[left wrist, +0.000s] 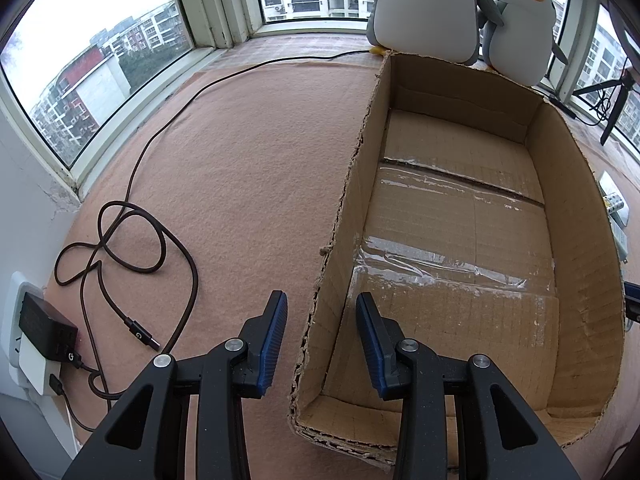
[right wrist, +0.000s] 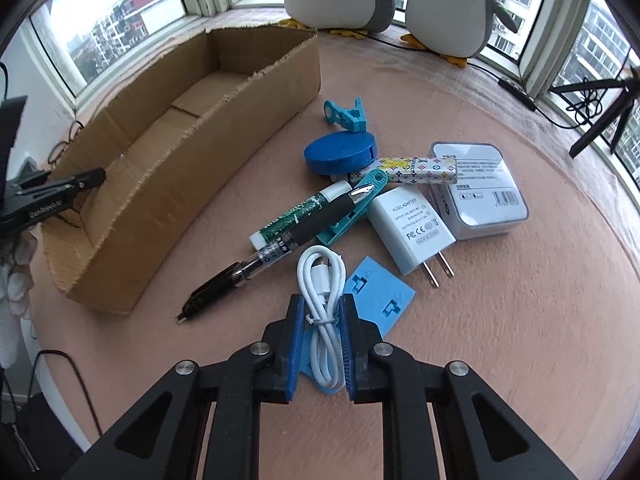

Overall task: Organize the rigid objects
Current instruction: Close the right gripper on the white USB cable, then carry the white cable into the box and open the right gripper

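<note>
While the right gripper clamps a coiled white cable low in the frame, clutter lies beyond. The left gripper, jaws apart and empty, straddles a cardboard box wall.

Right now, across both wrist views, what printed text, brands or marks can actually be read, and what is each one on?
"AC/DC ADAPTER", "FC CE", "MADE IN CHINA": white plug adapter; its smaller input and output lines are too small to read.
"GenRobot.AI" (roughly): side of the left gripper.
Monogram pattern: patterned stick; no legible word.
Dense print and barcode: clear-cased white box; too small.
Logo only: brown cable's plug.
Pen barrel print: blurred.
</note>
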